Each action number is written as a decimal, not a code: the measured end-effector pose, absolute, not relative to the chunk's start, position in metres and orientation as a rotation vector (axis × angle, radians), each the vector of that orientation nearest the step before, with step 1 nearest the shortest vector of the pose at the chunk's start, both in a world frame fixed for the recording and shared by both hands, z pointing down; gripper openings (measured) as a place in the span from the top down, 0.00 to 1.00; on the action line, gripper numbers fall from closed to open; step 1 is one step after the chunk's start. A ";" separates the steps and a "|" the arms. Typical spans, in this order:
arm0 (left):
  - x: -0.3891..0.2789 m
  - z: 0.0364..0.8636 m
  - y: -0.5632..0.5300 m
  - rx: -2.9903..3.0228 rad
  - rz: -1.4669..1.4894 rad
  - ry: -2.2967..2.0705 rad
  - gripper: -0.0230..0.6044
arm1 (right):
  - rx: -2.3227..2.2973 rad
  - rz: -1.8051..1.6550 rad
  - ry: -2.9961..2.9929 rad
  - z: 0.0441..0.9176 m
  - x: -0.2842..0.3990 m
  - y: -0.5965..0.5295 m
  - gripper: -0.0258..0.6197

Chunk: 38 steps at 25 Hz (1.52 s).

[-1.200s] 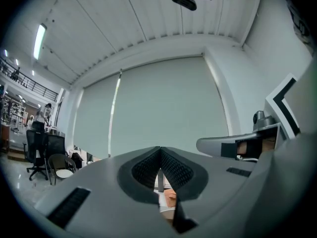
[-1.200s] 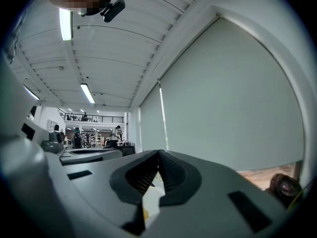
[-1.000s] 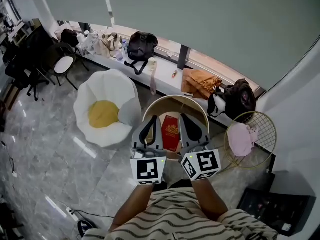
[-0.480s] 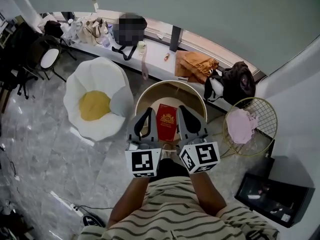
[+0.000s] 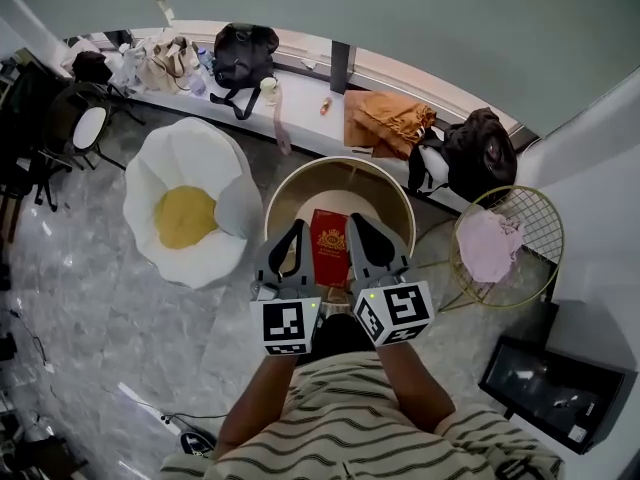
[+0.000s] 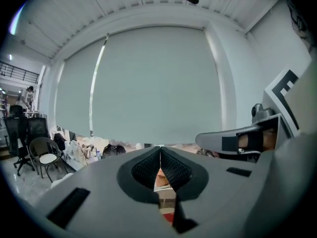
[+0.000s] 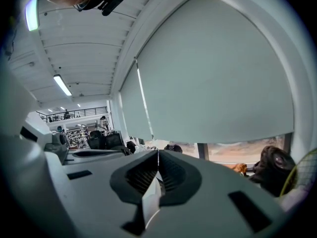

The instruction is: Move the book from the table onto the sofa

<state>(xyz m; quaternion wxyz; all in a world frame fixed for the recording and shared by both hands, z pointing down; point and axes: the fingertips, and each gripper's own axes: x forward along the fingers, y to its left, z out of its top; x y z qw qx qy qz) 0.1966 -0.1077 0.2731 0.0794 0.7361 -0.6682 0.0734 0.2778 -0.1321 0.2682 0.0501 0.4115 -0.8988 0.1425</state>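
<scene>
Grey marble floor (image 5: 80,298) fills most of the head view. A long white window ledge (image 5: 300,96) runs across the top and carries bags, an orange cloth (image 5: 390,123) and a dark backpack (image 5: 480,153).

White petal-shaped sofa (image 5: 200,153) with a round yellow cushion (image 5: 183,216) stands left of centre, just beside the round light-wood table (image 5: 350,190). A gold wire basket (image 5: 540,210) holding a pink cloth (image 5: 488,248) stands to the table's right.

Red book with gold crest (image 5: 329,246) lies flat on the table, near its front edge. It is not on the sofa.

Left tool (image 5: 298,226) and right tool (image 5: 352,218) are held side by side over the front of the table. In the head view the book sits between them. Can't tell whether either touches it.

Left tool (image 6: 159,150): ribbed pads meet at the tips, fully closed, nothing gripped. A sliver of red shows through the gap lower down.

Right tool (image 7: 158,152): pads also together, fully closed, nothing gripped.

Both tools point roughly level toward the window blind.
</scene>
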 end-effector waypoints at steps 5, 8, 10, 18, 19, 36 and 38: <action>0.207 0.304 -0.115 2.180 0.280 -1.942 0.95 | 1.226 0.519 -2.685 0.304 0.286 -0.139 0.94; 0.210 0.326 -0.116 2.161 0.321 -1.891 0.95 | 1.224 0.567 -2.641 0.326 0.289 -0.142 0.94; 0.211 0.340 -0.117 2.150 0.338 -1.859 0.96 | 1.223 0.590 -2.606 0.342 0.290 -0.143 0.94; 0.204 0.410 -0.121 2.123 0.389 -1.721 0.95 | 1.208 0.741 -2.474 0.418 0.289 -0.134 0.94; 0.203 0.419 -0.121 2.119 0.400 -1.709 0.95 | 1.201 0.760 -2.457 0.429 0.289 -0.133 0.94; 0.216 0.568 -0.110 2.001 0.540 -1.381 0.83 | 1.214 1.032 -2.223 0.575 0.304 -0.120 0.83; 0.217 0.585 -0.111 1.985 0.559 -1.348 0.79 | 1.206 1.062 -2.207 0.589 0.306 -0.119 0.80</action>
